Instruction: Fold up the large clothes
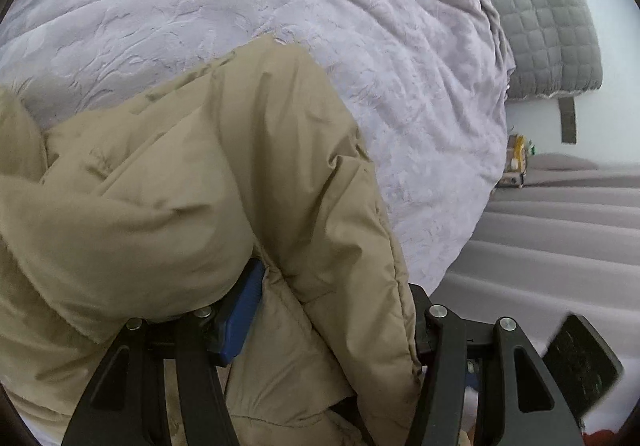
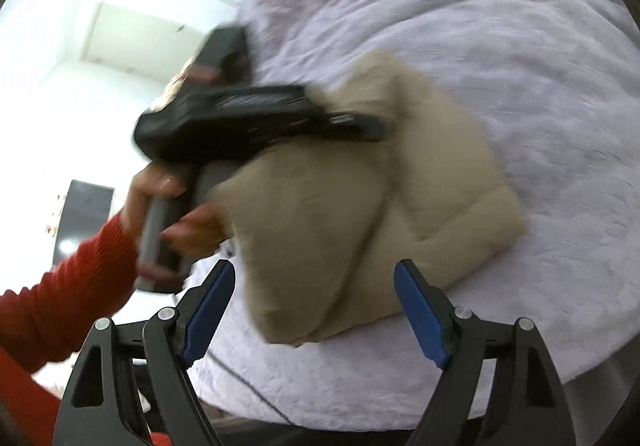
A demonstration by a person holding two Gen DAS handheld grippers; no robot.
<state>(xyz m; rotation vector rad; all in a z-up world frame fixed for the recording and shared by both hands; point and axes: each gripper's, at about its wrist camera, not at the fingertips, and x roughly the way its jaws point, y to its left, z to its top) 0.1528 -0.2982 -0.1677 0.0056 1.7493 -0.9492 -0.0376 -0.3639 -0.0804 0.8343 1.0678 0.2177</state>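
Item: beige padded quilted jacket [image 2: 360, 206], bundled mid-frame on the lilac plush bed cover [image 2: 480, 46]. Step, judged: fold in progress. Left gripper [image 1: 320, 310]: jaws half spread, jacket fabric between, pinch uncertain. Right gripper [image 2: 316, 310]: jaws spread wide, empty. Next: regrasp an edge.

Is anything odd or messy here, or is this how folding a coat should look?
Nothing looks damaged or spilled. The beige padded coat lies bunched, not flat, on the fluffy lilac blanket. Coat fabric sits between the fingers of the left gripper. The right gripper hangs open and empty.
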